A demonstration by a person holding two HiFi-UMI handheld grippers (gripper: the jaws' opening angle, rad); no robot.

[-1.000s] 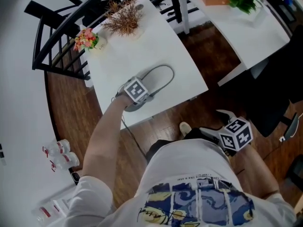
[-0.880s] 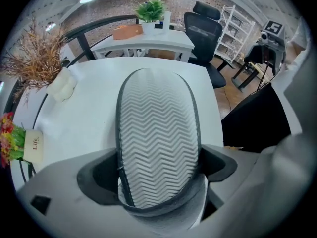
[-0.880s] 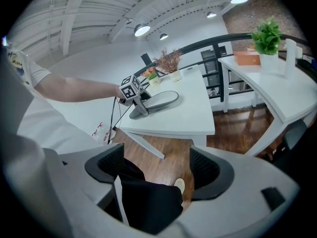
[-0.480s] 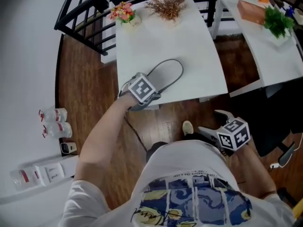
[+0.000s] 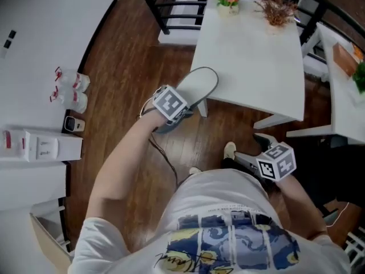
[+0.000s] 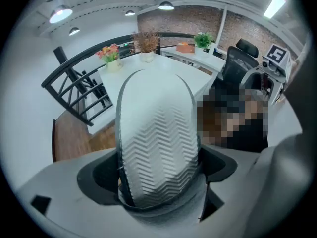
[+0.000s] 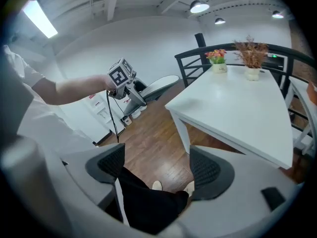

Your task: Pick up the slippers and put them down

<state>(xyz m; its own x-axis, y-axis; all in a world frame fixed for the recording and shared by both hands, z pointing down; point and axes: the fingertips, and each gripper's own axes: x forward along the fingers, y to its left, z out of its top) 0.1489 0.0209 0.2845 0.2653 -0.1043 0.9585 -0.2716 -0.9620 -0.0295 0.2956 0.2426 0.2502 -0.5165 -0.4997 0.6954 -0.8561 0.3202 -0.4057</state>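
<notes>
Left gripper view: my left gripper (image 6: 158,175) clamps the slipper (image 6: 156,133) near the white table (image 6: 171,62). My right gripper (image 7: 158,167) gapes open.

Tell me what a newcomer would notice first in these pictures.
The grey slipper stands out: the left gripper is shut on one end of it, holding it in the air by the corner of the white table, zigzag sole toward that gripper's camera. The right gripper hangs open and empty near the person's legs, above the wooden floor.
</notes>
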